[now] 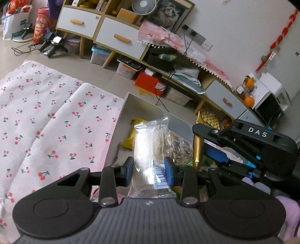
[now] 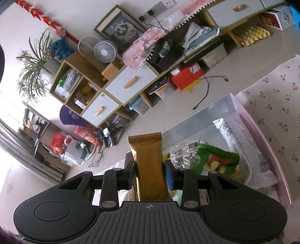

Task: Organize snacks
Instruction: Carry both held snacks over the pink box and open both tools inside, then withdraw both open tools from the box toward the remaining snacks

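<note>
Where the clear packet (image 1: 150, 150) runs down behind the left gripper (image 1: 149, 169), its lower end is hidden by the gripper body, and only a barcode shows on its print. The snacks heaped in the box (image 1: 129, 105) under it are partly covered and hard to tell apart; a yellow wrapper (image 1: 131, 138) and a bag of brownish bits (image 1: 178, 148) show. The left gripper's blue pads (image 1: 129, 169) press on both sides of the clear packet, which stands upright between them over the box. To the right, the right gripper (image 2: 150, 172) comes in from the side with a gold packet (image 2: 150, 163) clamped between its narrow fingers; the packet's lower end is hidden behind the gripper body, its crimped top sticking up past the fingertips. A gloved hand (image 1: 288, 212) is cut off at the right edge. From the right wrist, the box lies right of the gold packet, holding a green packet (image 2: 215, 159) and clear wrappers whose print is too blurred to read. The box sits beside a cherry-print cloth (image 1: 46, 122). Beyond lie a tiled floor (image 1: 105, 75) and a long low cabinet (image 1: 120, 37) with white drawers, a small fan (image 1: 144, 6) on top.
</note>
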